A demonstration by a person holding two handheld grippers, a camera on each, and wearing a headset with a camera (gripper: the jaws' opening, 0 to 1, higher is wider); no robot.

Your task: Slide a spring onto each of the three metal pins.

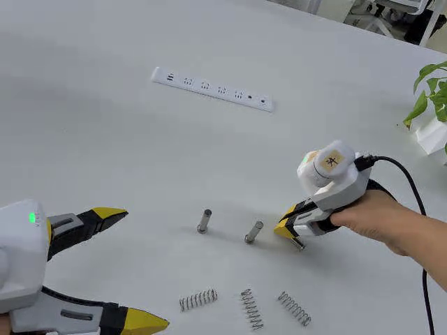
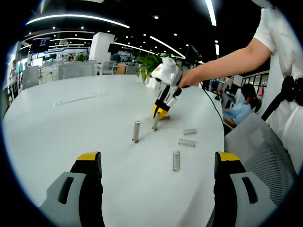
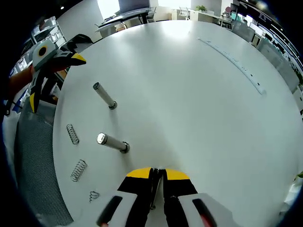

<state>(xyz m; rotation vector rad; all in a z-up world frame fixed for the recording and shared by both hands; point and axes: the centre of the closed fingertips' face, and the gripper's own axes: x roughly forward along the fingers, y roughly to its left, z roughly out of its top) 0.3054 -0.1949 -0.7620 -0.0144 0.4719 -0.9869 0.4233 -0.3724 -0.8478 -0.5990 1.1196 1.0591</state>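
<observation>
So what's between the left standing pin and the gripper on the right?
Another standing pin, seen in the head view between the left pin and the right gripper.

Pins (image 1: 204, 221): shiny metal. Springs (image 1: 198, 299): thin metal wire. Table (image 1: 105, 160): smooth matt white. Pwr strip (image 1: 211, 88): white plastic.

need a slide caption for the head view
The right gripper clamps one pin beside two standing pins; three springs lie nearby, left gripper open.

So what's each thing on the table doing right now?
Left tongs: open, empty.
Right tongs: shut on third pin.
Two pins: standing upright, bare.
Three springs: lying flat, loose.
Strip: nothing plugged in.
</observation>
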